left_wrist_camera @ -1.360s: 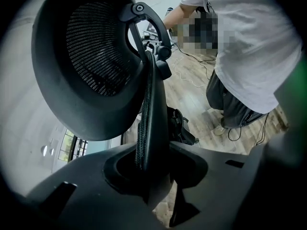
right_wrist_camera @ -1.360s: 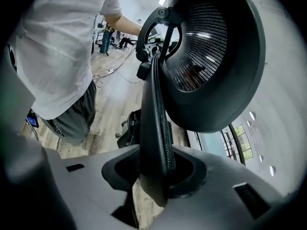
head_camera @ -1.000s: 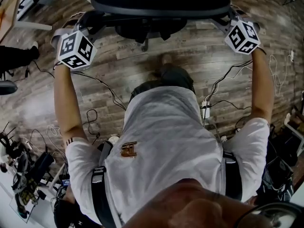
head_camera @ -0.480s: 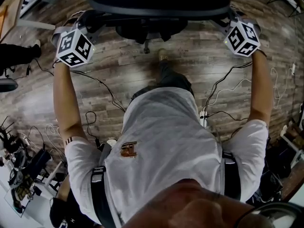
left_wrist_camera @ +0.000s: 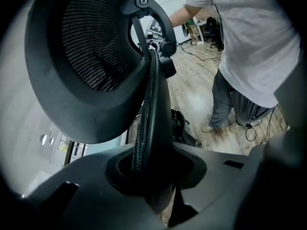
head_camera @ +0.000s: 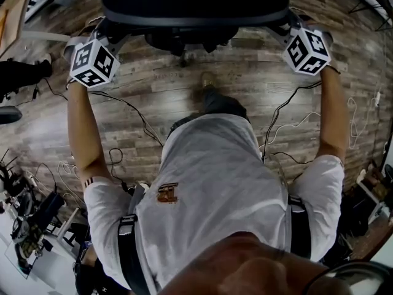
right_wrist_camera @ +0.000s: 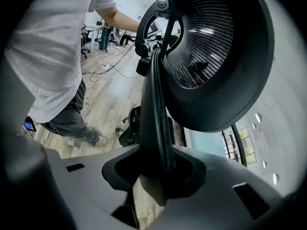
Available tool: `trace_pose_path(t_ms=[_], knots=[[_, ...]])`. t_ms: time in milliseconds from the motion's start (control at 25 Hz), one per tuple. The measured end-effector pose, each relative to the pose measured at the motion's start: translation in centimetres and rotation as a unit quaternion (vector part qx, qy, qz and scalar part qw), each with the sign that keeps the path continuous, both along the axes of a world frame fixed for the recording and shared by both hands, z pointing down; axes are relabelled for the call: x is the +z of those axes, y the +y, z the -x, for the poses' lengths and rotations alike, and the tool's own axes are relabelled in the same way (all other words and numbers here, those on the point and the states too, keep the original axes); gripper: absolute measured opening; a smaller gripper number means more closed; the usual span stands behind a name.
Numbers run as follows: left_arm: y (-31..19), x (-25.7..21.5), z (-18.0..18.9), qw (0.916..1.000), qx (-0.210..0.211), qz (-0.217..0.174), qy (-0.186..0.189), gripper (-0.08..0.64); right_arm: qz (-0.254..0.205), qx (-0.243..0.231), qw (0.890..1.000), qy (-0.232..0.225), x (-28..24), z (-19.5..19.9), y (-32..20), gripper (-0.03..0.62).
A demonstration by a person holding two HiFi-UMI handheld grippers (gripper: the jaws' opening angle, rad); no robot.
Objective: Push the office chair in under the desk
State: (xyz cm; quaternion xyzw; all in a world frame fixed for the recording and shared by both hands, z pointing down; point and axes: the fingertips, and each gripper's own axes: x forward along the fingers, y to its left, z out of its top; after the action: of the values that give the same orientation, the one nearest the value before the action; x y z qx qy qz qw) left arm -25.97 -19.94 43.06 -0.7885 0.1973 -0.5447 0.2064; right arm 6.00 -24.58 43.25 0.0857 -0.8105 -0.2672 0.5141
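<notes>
1. Two grippers were in use. My left gripper point(left_wrist_camera: 148, 176) pinched the left side edge of the office chair point(head_camera: 195, 8) backrest. Its jaws had just been closing further, with the mesh-trimmed rim seated in the notch between them.
2. My right gripper point(right_wrist_camera: 160, 176) was clamped the same way on the right side edge, the rim pressed between its jaws.
3. In the head view the chair stood at 12 o'clock from me, with its backrest nearest. The marker cubes showed at about 10 and 2 o'clock, at either end of it.
4. The top bar's long axis ran from 9 to 3 o'clock, square across my line of push. Neither hand was nearer; both arms were stretched out about alike.
5. I judged that the chair faced 12 o'clock, away from me, since its seat and base lay beyond the backrest. The headrest point(left_wrist_camera: 91, 66) rose above my jaws in both gripper views.
6. The chair stood on the plank floor point(head_camera: 245, 66), with loose cables trailing behind at 4 and 8 o'clock.
7. I could not identify the desk with certainty. I judged it lay past the chair at 12 o'clock.
</notes>
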Motion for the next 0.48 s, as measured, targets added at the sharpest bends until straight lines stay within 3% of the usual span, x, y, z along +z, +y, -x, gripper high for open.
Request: trace_pose_path(t_ms=[480], knots=[[-9.8,-0.6,-1.3,1.0000,-0.003,0.001,-0.003,0.107,-0.005,-0.008,1.000,-0.002,-0.9,-1.1,-10.2,0.141]])
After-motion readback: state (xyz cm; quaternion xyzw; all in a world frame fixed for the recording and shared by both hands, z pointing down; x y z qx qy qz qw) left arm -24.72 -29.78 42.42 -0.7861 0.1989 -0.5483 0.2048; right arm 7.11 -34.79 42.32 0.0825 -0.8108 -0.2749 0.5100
